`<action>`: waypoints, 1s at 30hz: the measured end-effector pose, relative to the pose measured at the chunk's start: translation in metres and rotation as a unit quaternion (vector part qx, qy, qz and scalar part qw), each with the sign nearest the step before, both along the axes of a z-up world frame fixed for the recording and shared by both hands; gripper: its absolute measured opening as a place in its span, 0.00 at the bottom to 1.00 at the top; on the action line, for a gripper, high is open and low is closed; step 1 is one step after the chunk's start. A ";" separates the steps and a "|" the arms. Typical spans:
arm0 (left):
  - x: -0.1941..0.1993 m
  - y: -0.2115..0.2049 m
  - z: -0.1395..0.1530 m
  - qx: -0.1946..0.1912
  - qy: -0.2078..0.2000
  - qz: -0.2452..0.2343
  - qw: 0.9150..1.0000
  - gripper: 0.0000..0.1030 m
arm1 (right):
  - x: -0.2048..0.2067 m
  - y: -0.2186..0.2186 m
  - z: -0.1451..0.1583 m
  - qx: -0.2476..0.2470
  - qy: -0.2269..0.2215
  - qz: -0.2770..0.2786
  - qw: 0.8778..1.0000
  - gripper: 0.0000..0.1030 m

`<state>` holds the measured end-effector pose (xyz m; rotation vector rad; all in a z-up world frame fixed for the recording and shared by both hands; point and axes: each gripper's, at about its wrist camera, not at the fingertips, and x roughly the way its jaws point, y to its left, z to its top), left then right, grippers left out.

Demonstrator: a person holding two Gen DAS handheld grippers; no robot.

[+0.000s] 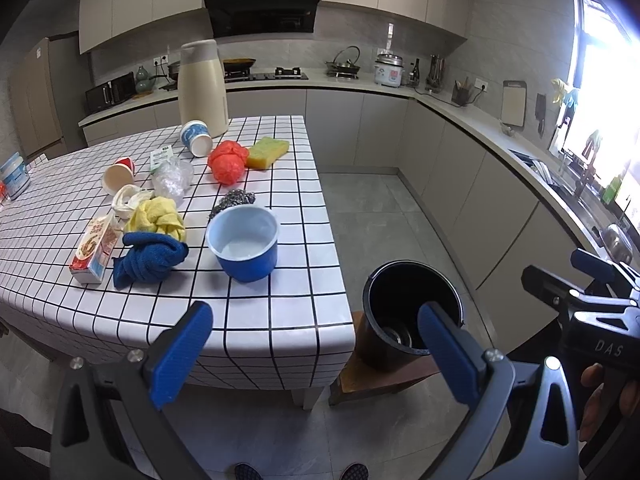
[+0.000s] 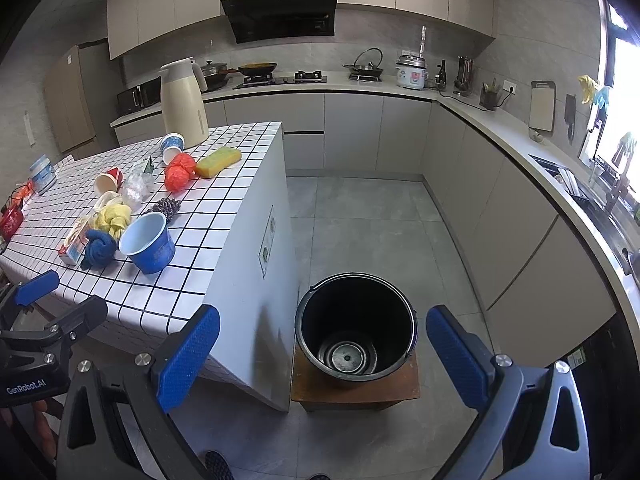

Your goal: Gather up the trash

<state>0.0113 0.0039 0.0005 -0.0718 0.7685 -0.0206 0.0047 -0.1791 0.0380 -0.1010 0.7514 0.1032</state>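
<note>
Both the left gripper (image 1: 316,354) and right gripper (image 2: 323,356) gaped wide and held nothing near the table's (image 1: 280,320) corner, beside the black bucket (image 2: 355,326) on open floor.

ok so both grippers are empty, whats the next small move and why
Probably ease the open left gripper forward over the blue paper bowl: it stands upright nearest the table's front edge, and the black bucket waits on the stool just right of it. The right gripper already hovers there.

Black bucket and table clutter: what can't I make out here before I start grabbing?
- Black plastic bucket floor: left wrist view, right finger of left hand-held gripper covers it.
- Red items at table edge: right wrist view, cut off by the frame.
- Small green-white packet: print too small.
</note>
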 end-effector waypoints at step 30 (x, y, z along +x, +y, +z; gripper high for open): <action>0.007 -0.003 0.002 -0.003 -0.005 -0.015 1.000 1.00 | 0.000 -0.005 0.006 -0.003 -0.005 -0.018 1.000 1.00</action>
